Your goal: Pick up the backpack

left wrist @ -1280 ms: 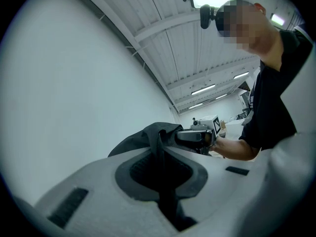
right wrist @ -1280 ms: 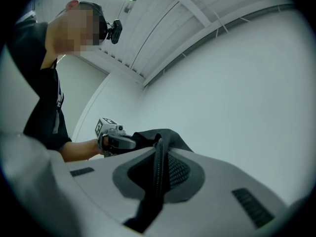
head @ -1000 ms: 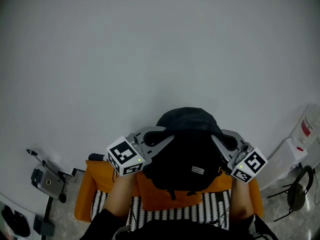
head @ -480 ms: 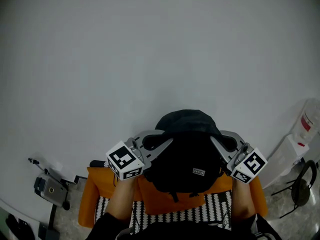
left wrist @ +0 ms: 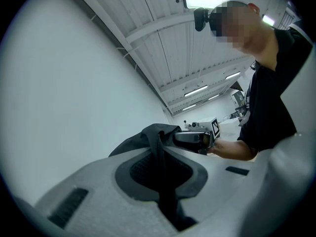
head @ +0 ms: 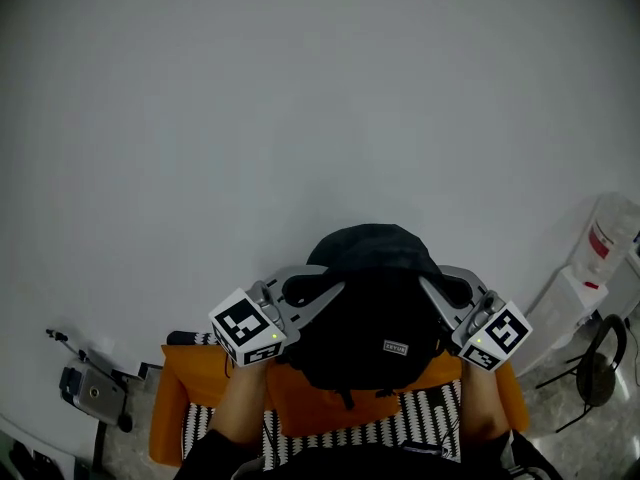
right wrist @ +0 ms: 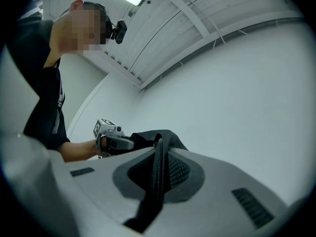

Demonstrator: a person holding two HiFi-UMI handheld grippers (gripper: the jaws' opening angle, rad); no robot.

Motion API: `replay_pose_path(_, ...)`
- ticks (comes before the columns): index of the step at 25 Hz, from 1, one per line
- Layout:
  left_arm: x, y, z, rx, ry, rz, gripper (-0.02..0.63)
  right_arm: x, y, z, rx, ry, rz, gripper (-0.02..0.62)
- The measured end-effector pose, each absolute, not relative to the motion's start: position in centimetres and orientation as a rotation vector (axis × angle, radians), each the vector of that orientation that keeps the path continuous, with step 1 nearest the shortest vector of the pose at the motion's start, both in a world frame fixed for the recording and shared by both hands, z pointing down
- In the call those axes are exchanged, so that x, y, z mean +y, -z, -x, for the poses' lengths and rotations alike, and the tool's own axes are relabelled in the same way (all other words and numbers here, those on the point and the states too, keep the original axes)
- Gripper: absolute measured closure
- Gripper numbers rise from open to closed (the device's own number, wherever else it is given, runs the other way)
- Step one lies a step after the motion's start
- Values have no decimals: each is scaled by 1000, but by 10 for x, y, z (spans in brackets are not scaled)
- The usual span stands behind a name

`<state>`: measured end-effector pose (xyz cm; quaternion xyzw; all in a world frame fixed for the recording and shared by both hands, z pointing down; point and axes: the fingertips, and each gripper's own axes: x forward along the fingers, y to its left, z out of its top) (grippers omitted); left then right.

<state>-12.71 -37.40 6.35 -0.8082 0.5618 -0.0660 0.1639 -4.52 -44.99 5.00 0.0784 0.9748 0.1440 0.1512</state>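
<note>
The backpack (head: 375, 308) hangs at the lower centre of the head view, between both grippers and equally near each, its long axis running up the frame. The left gripper (head: 308, 295) is clamped tight on a black strap (left wrist: 160, 162), and the right gripper (head: 442, 295) on a ribbed strap (right wrist: 157, 172). The bag is black, soft and rounded, with a small label (head: 397, 347).

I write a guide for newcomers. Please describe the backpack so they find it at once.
Against the white wall, the left gripper and the right gripper hold the backpack between them. It alone is black and rounded, with a small pale label.
</note>
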Motion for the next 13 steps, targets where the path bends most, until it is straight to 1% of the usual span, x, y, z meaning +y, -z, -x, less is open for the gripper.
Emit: replay_pose_path(13, -413, -60, 94, 1526, 170, 2322, 572, -488, -47, 11, 2790, -430, -148, 565)
